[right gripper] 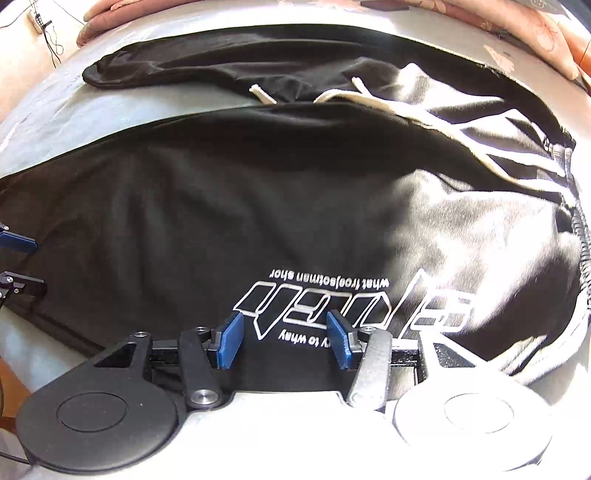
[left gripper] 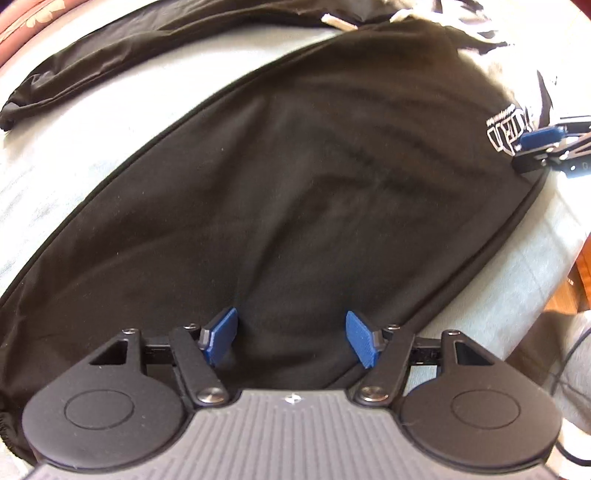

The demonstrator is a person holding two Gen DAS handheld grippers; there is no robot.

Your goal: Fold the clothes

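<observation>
Two grippers hang over black trousers [left gripper: 295, 184] spread on a pale sheet [left gripper: 74, 122]. The trousers lie flat, one leg folded over toward the near side, the other leg [right gripper: 184, 70] stretched along the far side of the bed. In the left wrist view that far leg reaches toward the upper left corner.

The left gripper [left gripper: 291, 339] points steeply down at the plain black cloth near the trousers' lower edge. Its jaws stand apart, blue pads facing each other, with nothing between them but the cloth below; whether the pads touch the cloth cannot be told. The right gripper [right gripper: 285, 341] hangs over the white printed logo [right gripper: 332, 306] on the upper part of the trousers. Its jaws are also apart and grip nothing. Part of this gripper's body is washed out by strong light.

A white drawstring [right gripper: 424, 114] trails across the waist area, which lies at the right in the right wrist view. Beyond the far leg a pink patterned cover [right gripper: 517, 26] runs along the top edge. Each gripper shows at the edge of the other's view: the right at the right edge of the left view, beside the logo, and the left at the left edge of the right view.
</observation>
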